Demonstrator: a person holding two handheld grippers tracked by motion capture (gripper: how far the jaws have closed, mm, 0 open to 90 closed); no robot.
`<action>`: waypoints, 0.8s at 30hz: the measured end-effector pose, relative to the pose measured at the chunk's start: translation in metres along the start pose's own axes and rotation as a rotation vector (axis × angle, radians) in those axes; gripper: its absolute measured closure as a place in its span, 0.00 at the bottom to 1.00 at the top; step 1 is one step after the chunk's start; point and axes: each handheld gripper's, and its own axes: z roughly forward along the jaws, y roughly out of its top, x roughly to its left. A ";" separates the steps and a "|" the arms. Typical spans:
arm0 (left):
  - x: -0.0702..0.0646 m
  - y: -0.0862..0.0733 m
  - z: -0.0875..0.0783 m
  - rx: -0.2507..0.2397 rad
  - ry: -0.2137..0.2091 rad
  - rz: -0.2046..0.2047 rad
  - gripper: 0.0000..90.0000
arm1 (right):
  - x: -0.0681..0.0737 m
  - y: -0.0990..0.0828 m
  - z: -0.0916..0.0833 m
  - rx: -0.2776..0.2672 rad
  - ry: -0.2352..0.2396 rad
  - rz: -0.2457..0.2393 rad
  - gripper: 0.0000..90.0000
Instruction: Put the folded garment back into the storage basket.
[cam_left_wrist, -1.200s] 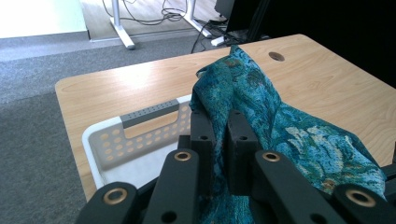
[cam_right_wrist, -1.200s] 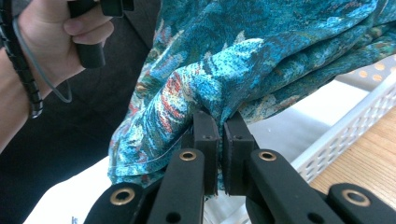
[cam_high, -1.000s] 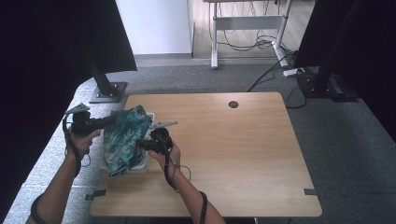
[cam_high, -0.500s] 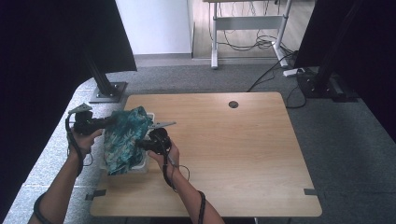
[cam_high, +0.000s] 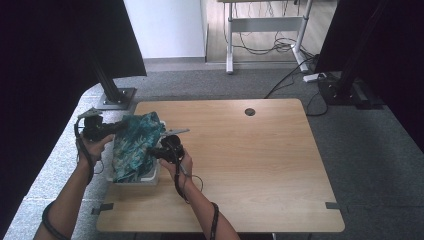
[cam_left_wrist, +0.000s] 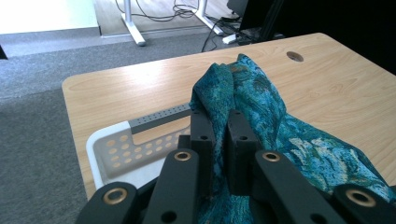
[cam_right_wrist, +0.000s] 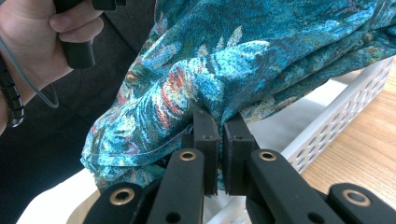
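A teal patterned cloth (cam_high: 132, 145) hangs bunched over a white perforated basket (cam_high: 150, 176) at the table's left edge. My left gripper (cam_high: 119, 126) holds the cloth's upper left part; in the left gripper view its jaws are shut on a fold of the cloth (cam_left_wrist: 261, 107), with the basket (cam_left_wrist: 109, 154) below. My right gripper (cam_high: 152, 151) grips the cloth's right side; in the right gripper view its jaws pinch the cloth (cam_right_wrist: 224, 74) above the basket's wall (cam_right_wrist: 336, 121). The person's left hand (cam_right_wrist: 42, 37) shows beyond the cloth.
The wooden table (cam_high: 260, 165) has a round cable hole (cam_high: 249, 111) near its far edge. A metal stand base (cam_high: 116, 97) sits on the grey carpet behind the table's left corner. A desk frame with cables (cam_high: 270, 35) stands farther back.
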 end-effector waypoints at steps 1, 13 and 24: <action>0.000 -0.001 0.000 0.002 -0.001 -0.002 0.92 | 0.000 0.000 0.000 0.001 -0.002 -0.001 0.95; 0.005 -0.016 0.005 0.034 -0.039 -0.043 0.68 | -0.005 -0.004 0.002 0.022 -0.027 0.044 0.57; -0.012 -0.027 0.003 0.036 -0.083 -0.022 0.50 | 0.001 -0.009 -0.015 0.026 -0.024 -0.006 0.37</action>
